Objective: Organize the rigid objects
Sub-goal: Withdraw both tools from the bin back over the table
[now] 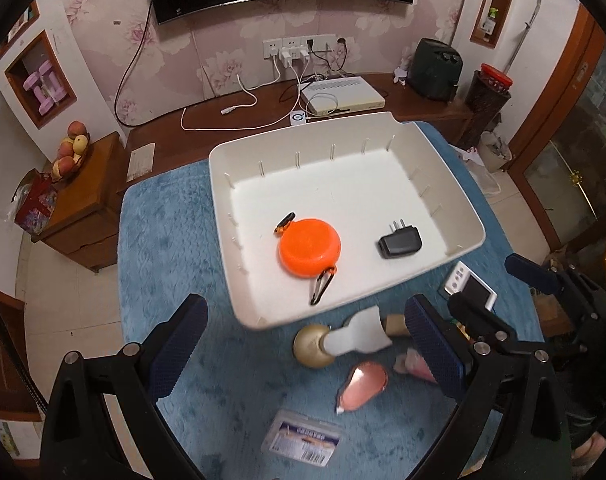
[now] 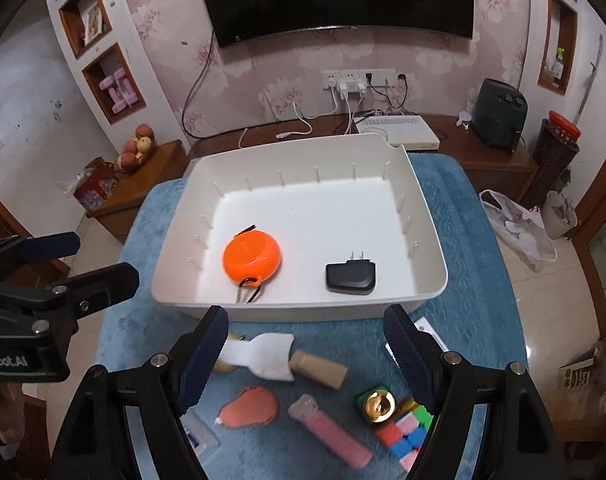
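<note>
With the orange disc and black charger already lying in the white bin, both the left gripper and right gripper are hovering open and empty, seemingly choosing among loose items like the pink case for a descending grasp

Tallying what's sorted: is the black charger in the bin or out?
In. The black charger lies flat on the white bin floor, near its front wall.

The tray is plain cream-white; the round case inside it is bright orange; the plug adapter is black; the mat is blue with a faint swirl pattern; the wallpaper is pink with pale flowers; the comb is pink.
</note>
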Demonstrator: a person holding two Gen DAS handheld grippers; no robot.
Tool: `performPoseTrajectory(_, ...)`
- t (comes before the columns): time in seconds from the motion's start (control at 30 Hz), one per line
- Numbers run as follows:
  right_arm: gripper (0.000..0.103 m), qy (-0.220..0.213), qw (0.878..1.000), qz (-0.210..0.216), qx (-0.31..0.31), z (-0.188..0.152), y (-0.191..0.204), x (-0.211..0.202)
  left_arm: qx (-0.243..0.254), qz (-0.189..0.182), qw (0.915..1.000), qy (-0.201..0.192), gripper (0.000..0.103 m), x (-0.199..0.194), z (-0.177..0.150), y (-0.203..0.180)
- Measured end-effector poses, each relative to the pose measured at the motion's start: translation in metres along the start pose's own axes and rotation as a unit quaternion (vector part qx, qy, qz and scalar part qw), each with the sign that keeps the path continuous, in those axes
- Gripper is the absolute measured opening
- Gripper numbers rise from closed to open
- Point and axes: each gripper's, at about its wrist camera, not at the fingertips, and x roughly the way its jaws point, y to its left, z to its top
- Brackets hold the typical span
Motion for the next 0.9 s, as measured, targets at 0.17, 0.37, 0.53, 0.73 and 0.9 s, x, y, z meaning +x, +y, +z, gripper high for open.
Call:
performPoseTrajectory(0.17,0.081,0.001,1.000,0.002,0.004,-0.017,0.008,-0.014,0.002,-0.008,1.0000,-0.004,0.099,-0.014,-0.018,0.005)
performPoseTrajectory(0.37,0.081,0.008,1.000,-0.003,-0.001,-0.040,0.017,-0.021,0.004,-0.011,0.9999,-0.009,0.099,-0.024,-0.039,0.010)
performPoseTrajectory(0.53,0.081,-0.002,1.000,-0.016,0.005,-0.061,0.017,-0.027,-0.001,-0.015,0.9999,0.000,0.099,-0.022,-0.058,0.018)
performPoseTrajectory(0.73,0.081,-0.009,1.000,-0.023,0.015,-0.091,0.017,-0.021,-0.011,-0.017,0.9996,0.019,0.099,-0.011,-0.087,0.034)
performPoseTrajectory(0.9,0.080,0.005,1.000,-0.027,-0.001,-0.120,0.026,-0.010,-0.005,-0.018,0.9988,0.044,0.099,0.006,-0.111,0.042)
